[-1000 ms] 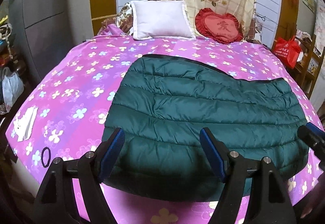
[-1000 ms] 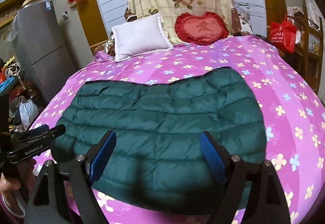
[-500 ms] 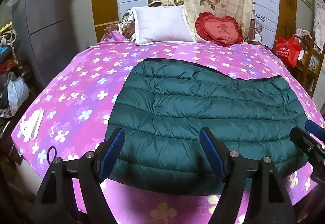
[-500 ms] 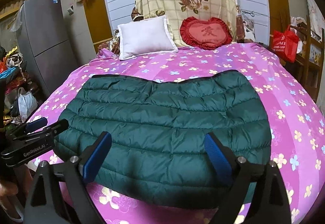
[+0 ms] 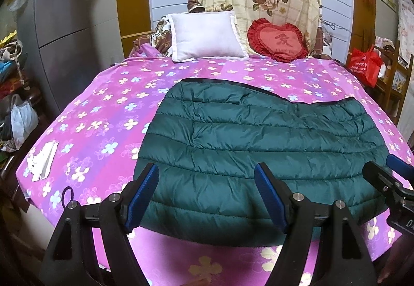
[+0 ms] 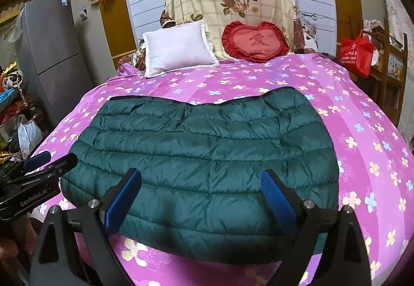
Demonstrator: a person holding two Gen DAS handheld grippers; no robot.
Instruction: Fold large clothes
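Note:
A dark green quilted down jacket (image 5: 253,141) lies folded flat on the pink flowered bed sheet (image 5: 108,115); it also shows in the right wrist view (image 6: 207,146). My left gripper (image 5: 207,192) is open and empty, held above the jacket's near left edge. My right gripper (image 6: 201,200) is open and empty, above the jacket's near edge. Each gripper shows in the other's view: the right one at the right edge (image 5: 388,177), the left one at the left edge (image 6: 44,164).
A white pillow (image 5: 207,37) and a red heart cushion (image 5: 278,42) lean at the bed's head. A white paper item (image 5: 42,160) and a black hair tie (image 5: 66,196) lie near the bed's left edge. A grey fridge (image 5: 67,32) stands left, a red bag (image 5: 366,67) right.
Both grippers have pulled back and risen a little from the jacket, so more of the bed and room shows. The jacket has not moved.

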